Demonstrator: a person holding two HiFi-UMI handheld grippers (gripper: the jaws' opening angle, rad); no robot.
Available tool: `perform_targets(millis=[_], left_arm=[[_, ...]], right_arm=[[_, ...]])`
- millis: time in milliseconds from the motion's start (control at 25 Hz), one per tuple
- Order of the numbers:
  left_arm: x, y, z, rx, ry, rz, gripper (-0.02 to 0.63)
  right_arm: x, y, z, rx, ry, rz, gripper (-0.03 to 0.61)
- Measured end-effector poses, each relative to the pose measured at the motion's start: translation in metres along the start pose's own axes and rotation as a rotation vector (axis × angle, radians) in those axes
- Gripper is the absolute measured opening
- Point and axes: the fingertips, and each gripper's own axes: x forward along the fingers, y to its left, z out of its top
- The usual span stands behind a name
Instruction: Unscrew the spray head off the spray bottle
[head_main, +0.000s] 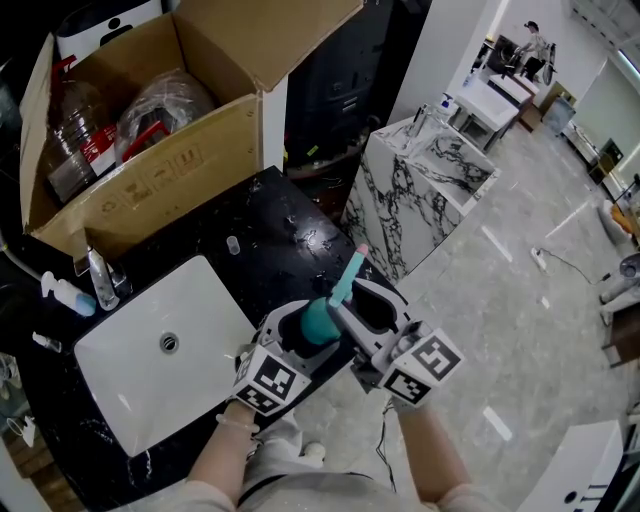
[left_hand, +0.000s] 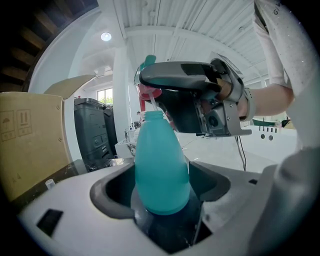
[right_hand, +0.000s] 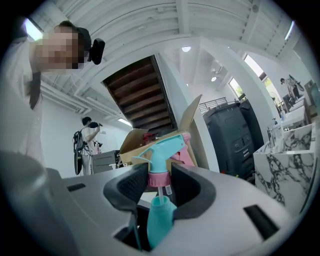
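The bottle (left_hand: 162, 165) is held in the air above the near right edge of the counter (head_main: 290, 225), to the right of the sink (head_main: 200, 300). It is gripped round its lower body by the left gripper (left_hand: 162, 192), whose jaws are set wide apart and pressed against both sides of it.

The spray head (right_hand: 161, 149) is pinched at its pink collar (right_hand: 159, 180) by the right gripper (right_hand: 159, 184), with a pad against each side of the collar.

A gap is seen between the collar and the bottle neck (right_hand: 161, 205), bridged only by the thin dip tube (right_hand: 162, 191). The thread is therefore judged to be disengaged.

The spray head lies in line with the bottle's long axis, directly beyond the neck. In the head view this axis is tilted up and toward the far right. The lower part of the tube is judged to be inside the bottle. The coming move is best made straight along this axis, away from the left gripper, so that the tube is drawn clear without bending against the neck.
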Motion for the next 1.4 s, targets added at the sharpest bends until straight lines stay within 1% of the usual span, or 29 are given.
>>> perform_targets(millis=[200,480,760,960,1120,1400], left_arm=[[0.000,-0.002,-0.001,0.003,0.009,0.004,0.339],[-0.008,0.002,0.015,-0.028,-0.037,0.038,0.342],[-0.017,0.001,0.019,-0.020,-0.035,0.064,0.342],[-0.028,0.001,0.025,-0.015,-0.039,0.093,0.342],[-0.042,0.004,0.027,-0.010,-0.041,0.136,0.342],[-0.065,-0.004,0.031,-0.041,-0.056,0.150,0.339]], right_arm=[[0.000,0.000,0.013,-0.001,-0.031,0.008,0.150],[-0.003,0.000,0.029,0.001,-0.062,0.017,0.150],[-0.003,0.006,0.050,-0.015,-0.099,0.037,0.150],[-0.001,0.012,0.062,-0.043,-0.122,0.049,0.150],[0.001,0.018,0.074,-0.066,-0.149,0.060,0.150],[-0.002,0.029,0.096,-0.111,-0.186,0.075,0.150]])
